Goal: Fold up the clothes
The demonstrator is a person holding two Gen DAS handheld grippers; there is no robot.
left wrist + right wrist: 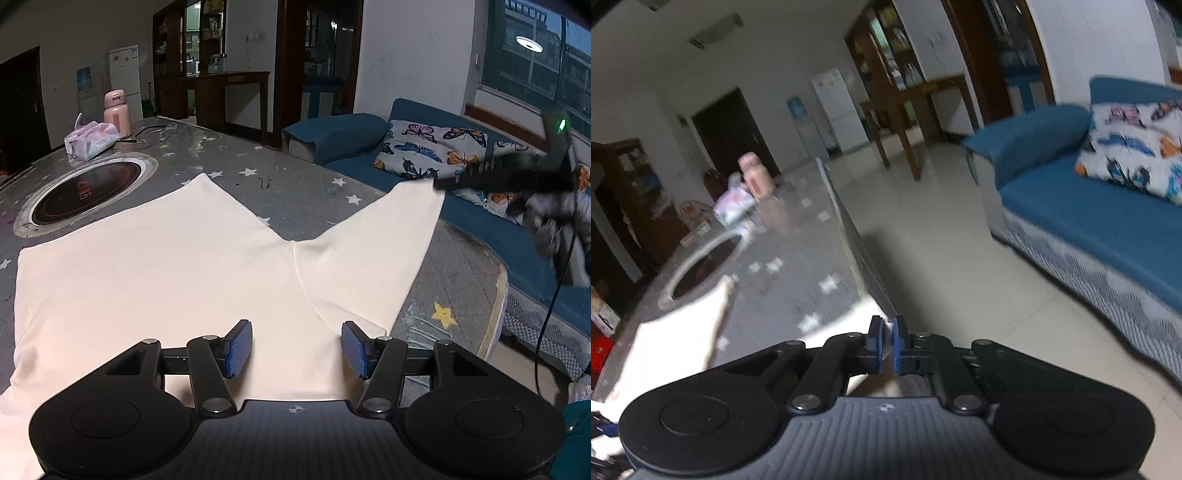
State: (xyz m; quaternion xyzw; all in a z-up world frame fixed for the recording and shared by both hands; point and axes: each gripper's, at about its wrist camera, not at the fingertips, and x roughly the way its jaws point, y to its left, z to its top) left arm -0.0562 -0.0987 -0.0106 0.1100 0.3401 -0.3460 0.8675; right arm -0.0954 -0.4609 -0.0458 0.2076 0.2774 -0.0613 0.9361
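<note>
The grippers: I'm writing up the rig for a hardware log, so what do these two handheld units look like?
Both look alike. The left gripper and right gripper have black linkage arms with silver pivot bolts, two round black housings, a ribbed grey centre plate bearing a small cross mark, and blue textured finger pads. Seen from the left wrist, the right unit carries a green light and a trailing black cable.

Garment (166,280) on table (295,184)
</note>
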